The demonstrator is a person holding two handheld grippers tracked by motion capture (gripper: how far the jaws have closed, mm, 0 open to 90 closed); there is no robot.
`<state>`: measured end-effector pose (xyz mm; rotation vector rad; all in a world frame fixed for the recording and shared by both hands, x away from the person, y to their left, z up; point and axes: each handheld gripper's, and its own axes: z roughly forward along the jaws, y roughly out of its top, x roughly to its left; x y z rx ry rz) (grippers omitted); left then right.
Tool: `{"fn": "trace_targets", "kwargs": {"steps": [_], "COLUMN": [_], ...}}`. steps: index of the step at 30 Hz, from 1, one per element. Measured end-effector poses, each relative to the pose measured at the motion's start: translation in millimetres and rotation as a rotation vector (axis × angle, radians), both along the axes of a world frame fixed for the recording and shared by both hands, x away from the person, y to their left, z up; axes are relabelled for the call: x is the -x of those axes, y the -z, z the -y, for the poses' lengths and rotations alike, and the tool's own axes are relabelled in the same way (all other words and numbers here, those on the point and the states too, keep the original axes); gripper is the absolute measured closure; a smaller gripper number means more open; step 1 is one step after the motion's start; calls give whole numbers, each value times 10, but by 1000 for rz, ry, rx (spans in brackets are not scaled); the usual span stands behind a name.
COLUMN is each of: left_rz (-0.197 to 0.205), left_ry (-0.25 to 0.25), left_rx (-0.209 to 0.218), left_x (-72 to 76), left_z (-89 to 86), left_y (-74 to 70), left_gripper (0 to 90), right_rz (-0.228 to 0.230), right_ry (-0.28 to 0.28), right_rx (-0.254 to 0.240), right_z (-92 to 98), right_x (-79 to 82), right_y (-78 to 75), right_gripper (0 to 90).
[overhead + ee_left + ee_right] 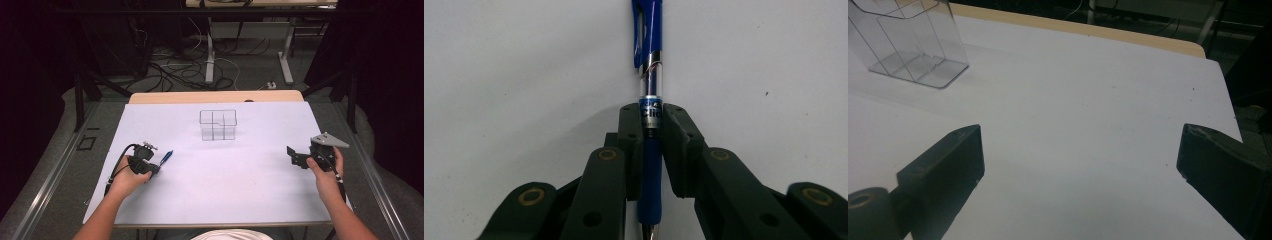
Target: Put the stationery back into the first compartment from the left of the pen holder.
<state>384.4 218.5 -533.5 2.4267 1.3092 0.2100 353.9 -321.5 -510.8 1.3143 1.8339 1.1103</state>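
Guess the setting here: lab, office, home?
Most likely a lab or test room for recording handling work. A table covered in white, loose cables on the floor behind it, bare metal desk legs and dark surroundings all point that way.

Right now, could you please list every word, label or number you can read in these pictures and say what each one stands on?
"Clic": white letters on the blue band of the blue pen, cut off at the right by the barrel's curve, clamped in the left gripper.
A line of smaller print on the silver band just below it: too small to read.
The clear plastic organizer and the right gripper bear no readable text.
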Motion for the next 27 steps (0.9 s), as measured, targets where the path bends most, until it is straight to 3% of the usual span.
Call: {"fn": "trace_targets", "kwargs": {"steps": [9, 14, 27], "left_rz": [-3, 4, 44], "left_ry": [-9, -13, 68], "left_rx": [-9, 12, 53], "left_x": [-2, 8, 120], "left_z": [9, 3, 209], "left_y": [-17, -68, -261], "left_gripper": [795, 795, 794], "right_rz": [0, 6, 10], "right_ry": [2, -3, -18], "right_rx": [-1, -4, 17], "right_z": [-3, -3, -63], "right_x": [1, 0, 14], "right_y": [0, -1, -9], "right_gripper": [46, 46, 42]}}
